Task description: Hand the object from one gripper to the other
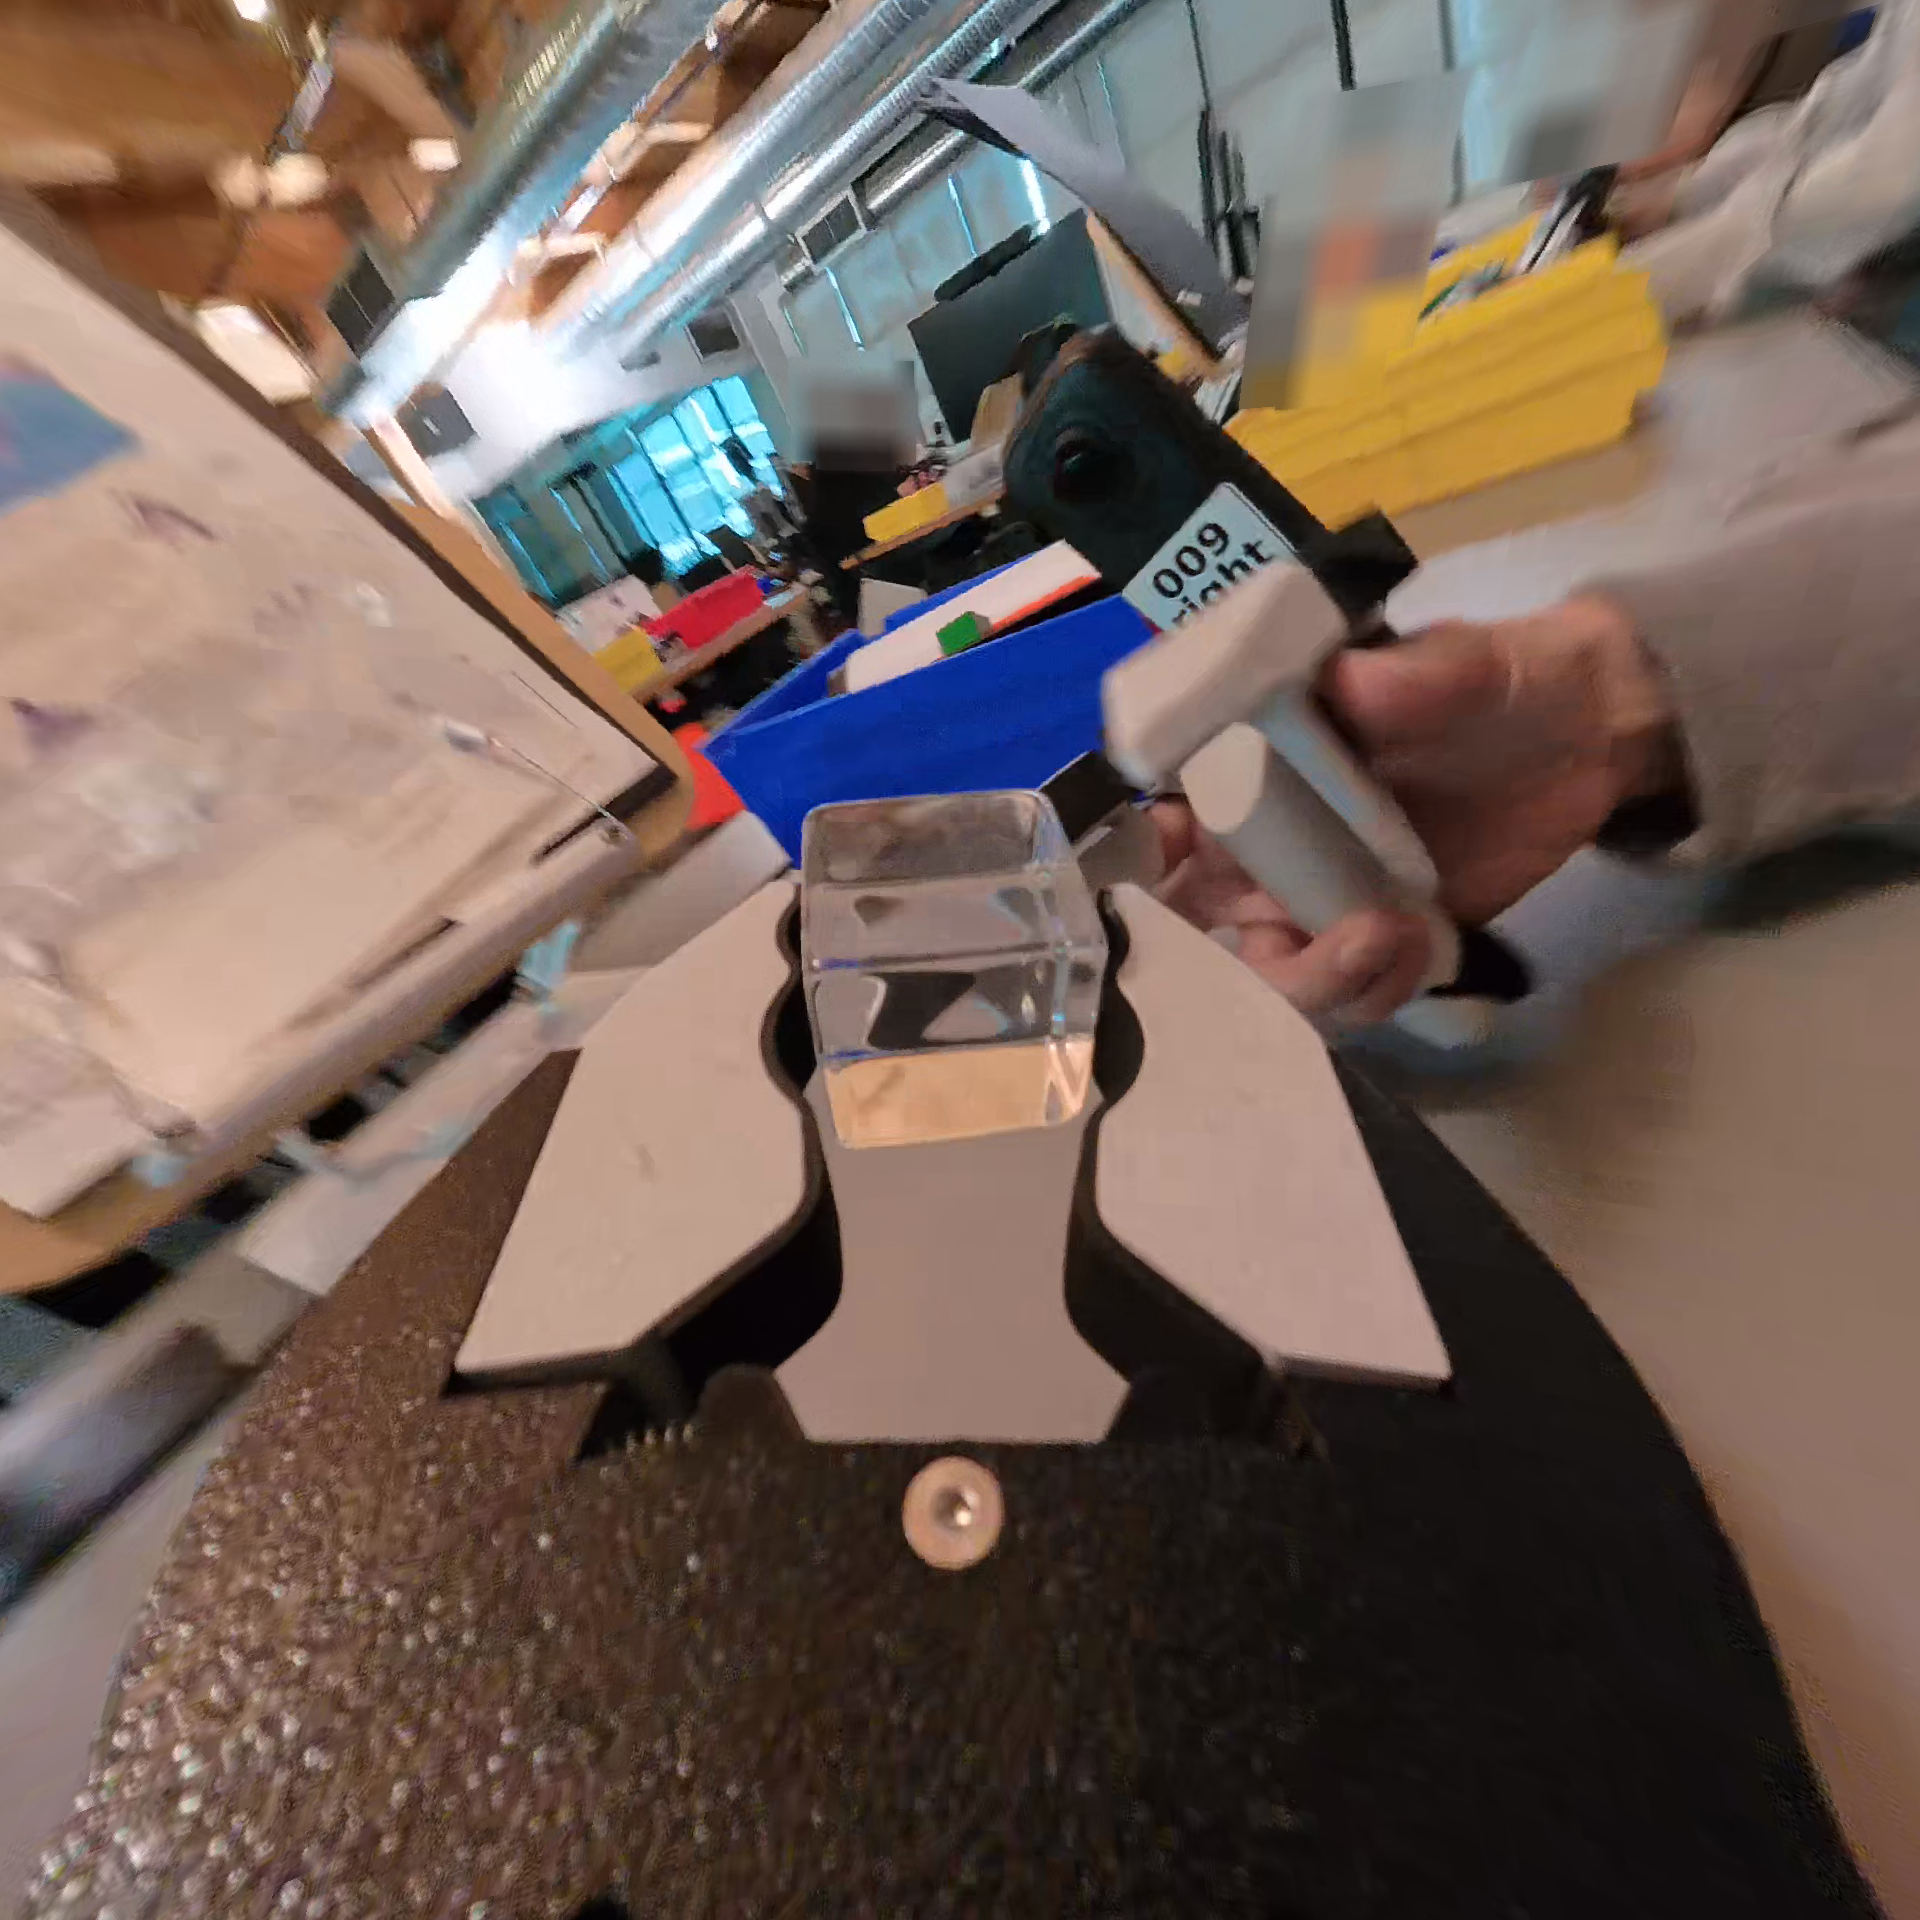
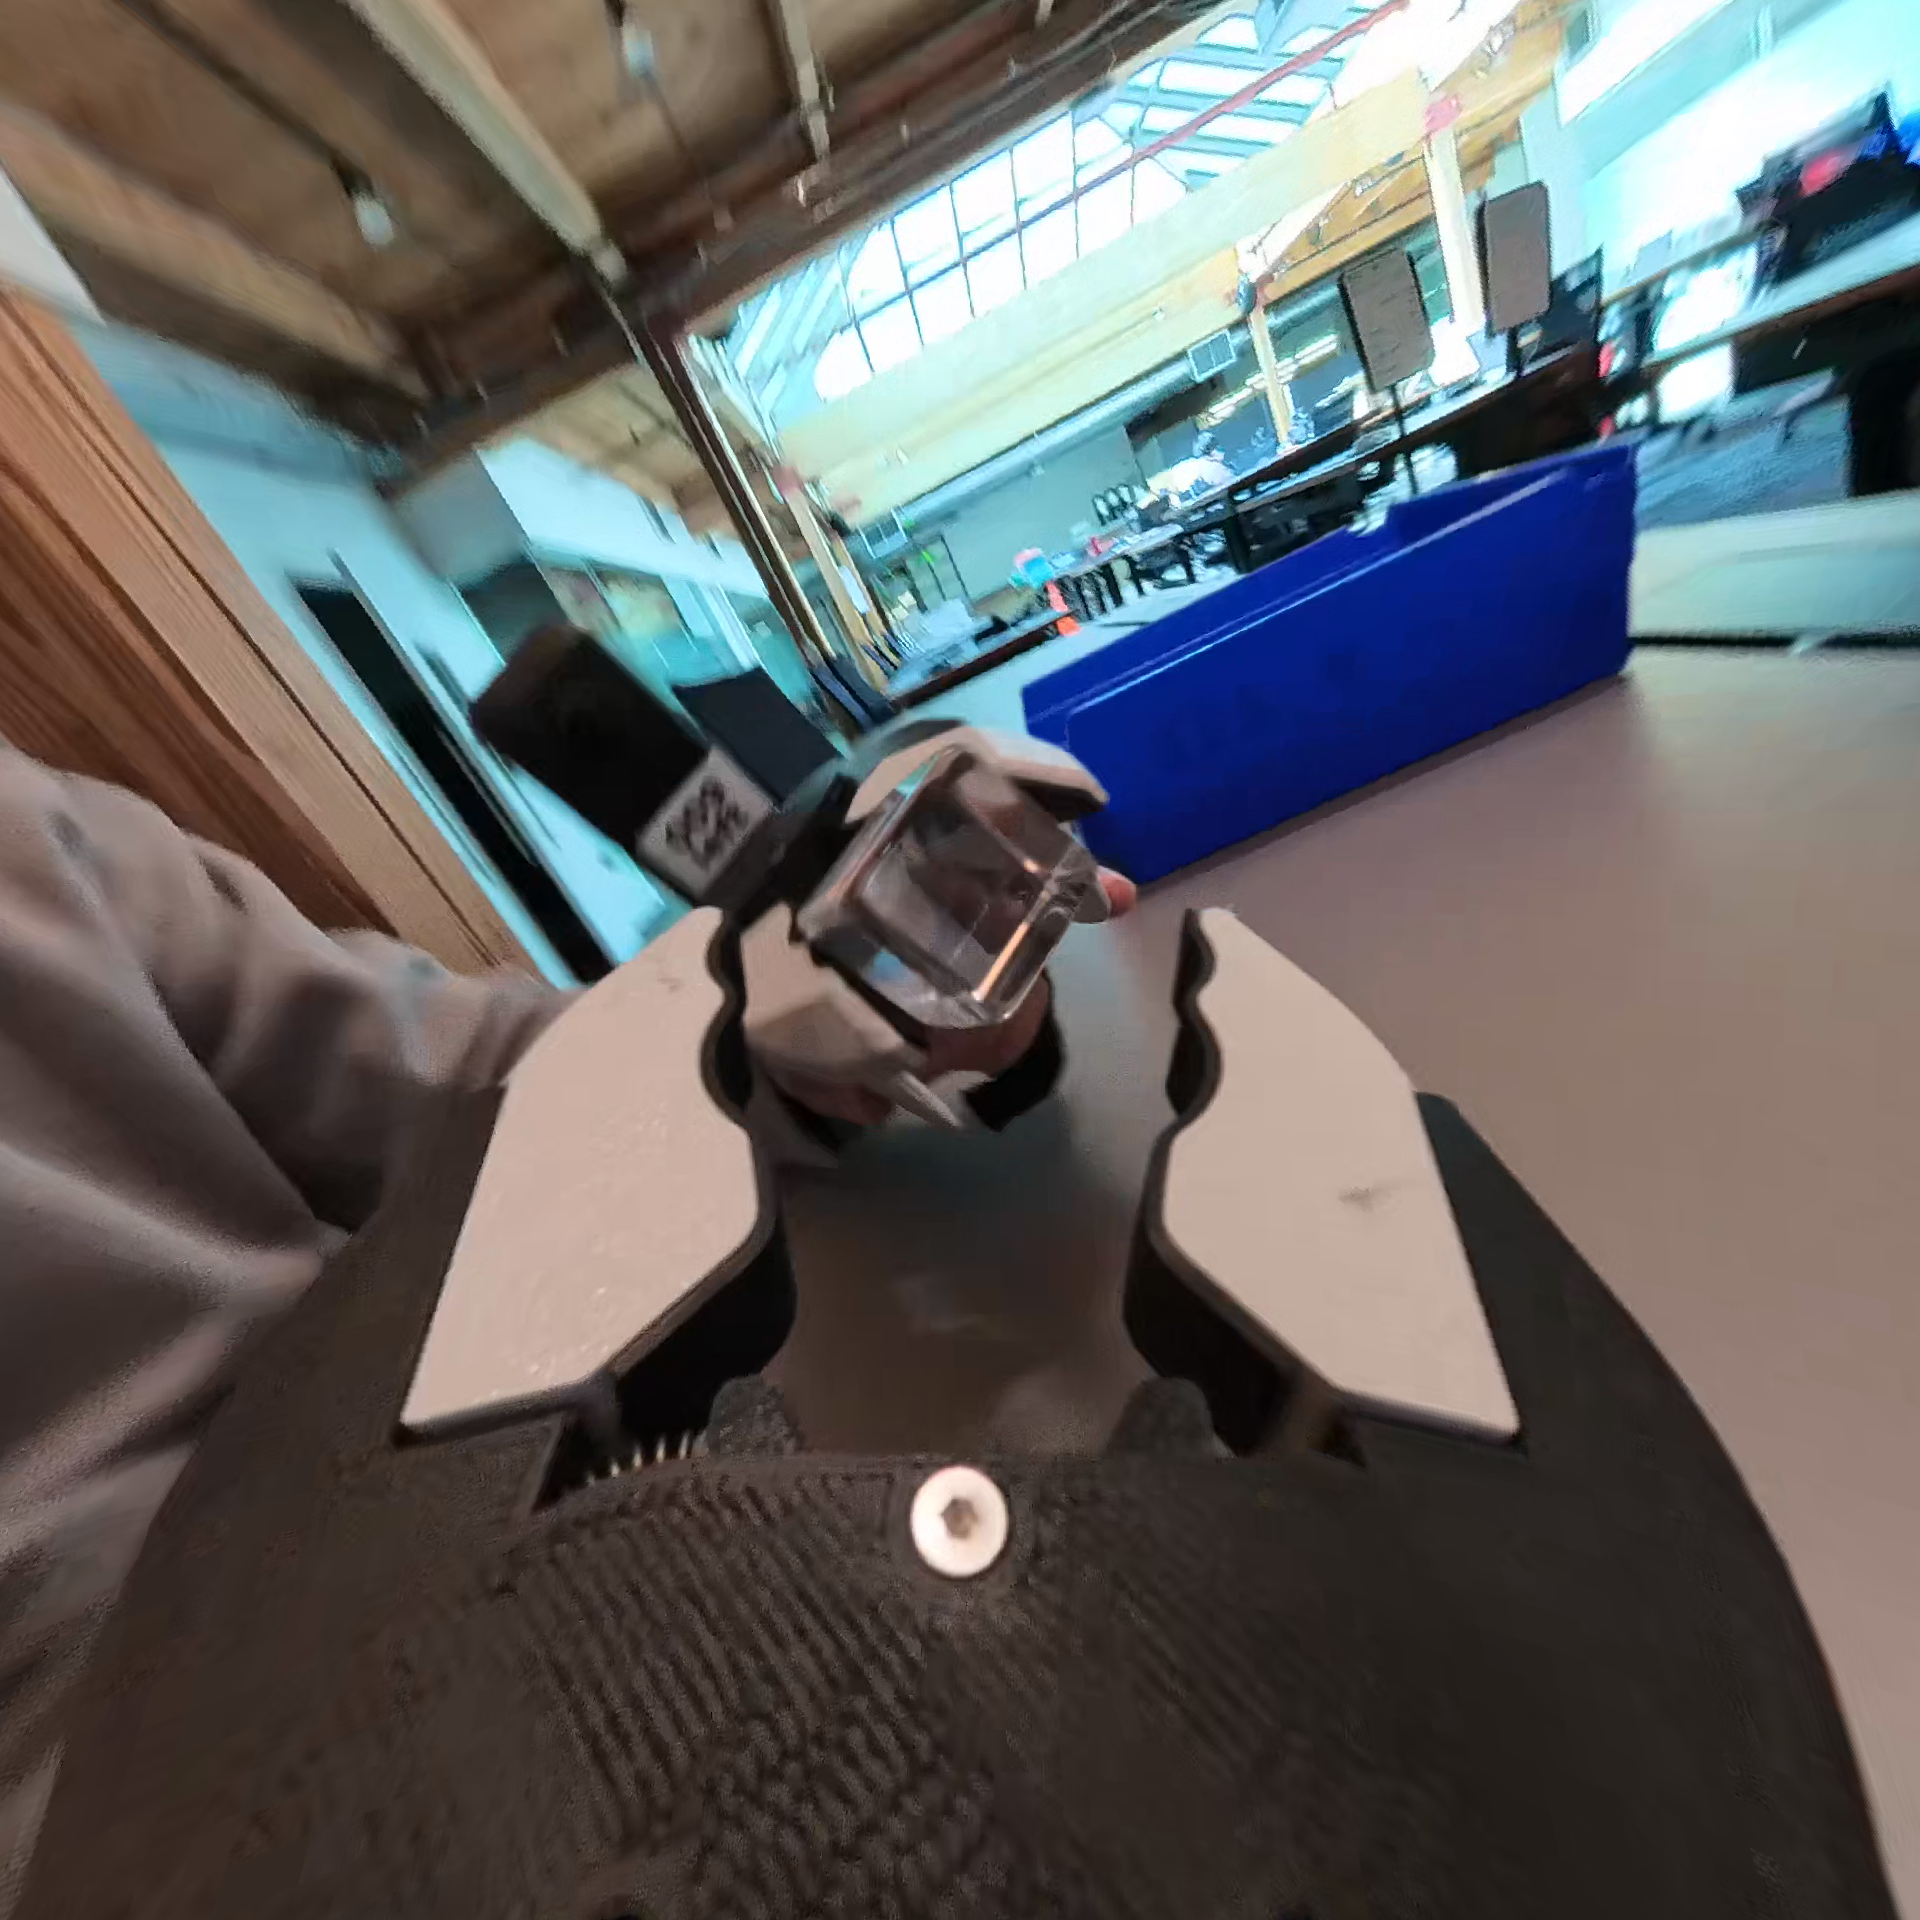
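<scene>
nearest our lens in the left wrist view, we note the left gripper (image 1: 951,925) clamped on a clear cube (image 1: 951,977), its two grey fingers (image 1: 675,1143) pressing the cube's sides, the whole held above the grey table (image 1: 1662,1195). to the right, a hand (image 1: 1496,748) holds the right gripper (image 1: 1117,821), near the cube's far corner; we cannot tell whether it touches. behind stands a blue bin (image 1: 935,727). in the right wrist view, the right gripper (image 2: 961,935) stands spread apart and holds nothing, with the cube (image 2: 951,904) just ahead of its left fingertip, in the left gripper (image 2: 966,894). the bin (image 2: 1330,665) lies farther right.
</scene>
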The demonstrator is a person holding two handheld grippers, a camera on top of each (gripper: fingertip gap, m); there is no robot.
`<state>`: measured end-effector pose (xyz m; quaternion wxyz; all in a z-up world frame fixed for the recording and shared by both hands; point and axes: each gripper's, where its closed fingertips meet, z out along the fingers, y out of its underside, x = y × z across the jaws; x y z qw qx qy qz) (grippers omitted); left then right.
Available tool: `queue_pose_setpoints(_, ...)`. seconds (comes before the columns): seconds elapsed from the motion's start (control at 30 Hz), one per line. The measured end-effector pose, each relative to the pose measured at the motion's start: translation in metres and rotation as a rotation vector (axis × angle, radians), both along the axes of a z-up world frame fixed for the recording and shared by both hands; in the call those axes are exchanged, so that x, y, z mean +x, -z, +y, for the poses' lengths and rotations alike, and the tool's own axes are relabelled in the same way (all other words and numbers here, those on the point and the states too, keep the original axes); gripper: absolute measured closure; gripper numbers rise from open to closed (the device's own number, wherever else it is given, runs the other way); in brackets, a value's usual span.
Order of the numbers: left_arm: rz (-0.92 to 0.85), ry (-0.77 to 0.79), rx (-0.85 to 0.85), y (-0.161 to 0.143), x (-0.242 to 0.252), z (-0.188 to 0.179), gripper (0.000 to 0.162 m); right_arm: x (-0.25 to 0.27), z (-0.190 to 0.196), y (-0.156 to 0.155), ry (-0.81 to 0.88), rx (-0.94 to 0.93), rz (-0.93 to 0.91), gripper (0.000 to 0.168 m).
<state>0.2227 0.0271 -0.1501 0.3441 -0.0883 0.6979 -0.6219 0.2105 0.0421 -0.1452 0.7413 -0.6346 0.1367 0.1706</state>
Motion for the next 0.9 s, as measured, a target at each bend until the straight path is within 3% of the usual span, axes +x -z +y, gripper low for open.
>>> queue_pose_setpoints(0.03, 0.088, 0.039, -0.051, -0.001, -0.001, 0.001, 0.111, -0.003, 0.0, 0.001, 0.017, -0.034, -0.114, 0.081)
queue_pose_setpoints(0.1, 0.303, 0.145, -0.163, -0.003, -0.003, 0.003, 0.111, -0.006, -0.002, 0.003, 0.088, -0.125, -0.403, 0.074)
queue_pose_setpoints(0.23, 0.736, 0.403, -0.377, -0.011, -0.013, 0.007, 0.111, 0.007, -0.011, 0.003, 0.385, -0.349, -1.127, 0.069)
queue_pose_setpoints(0.33, 0.968, 0.57, -0.357, -0.005, -0.03, 0.004, 0.111, 0.007, -0.01, 0.011, 0.448, -0.5, -1.508, 0.069)
queue_pose_setpoints(0.47, 1.014, 0.631, -0.162, 0.019, -0.051, -0.008, 0.111, -0.016, 0.002, 0.014, 0.374, -0.43, -1.575, 0.07)
queue_pose_setpoints(0.63, 1.056, 0.766, -0.123, 0.022, -0.073, -0.02, 0.111, -0.043, 0.013, 0.018, 0.247, -0.336, -1.507, 0.074)
queue_pose_setpoints(0.73, 1.085, 0.839, -0.133, 0.02, -0.083, -0.025, 0.112, -0.054, 0.018, 0.021, 0.194, -0.294, -1.443, 0.09)
queue_pose_setpoints(0.77, 1.092, 0.862, -0.137, 0.019, -0.086, -0.027, 0.111, -0.06, 0.019, 0.025, 0.162, -0.28, -1.463, 0.105)
queue_pose_setpoints(0.9, 1.098, 0.909, -0.148, 0.017, -0.092, -0.028, 0.111, -0.064, 0.021, 0.023, 0.139, -0.268, -1.394, 0.116)
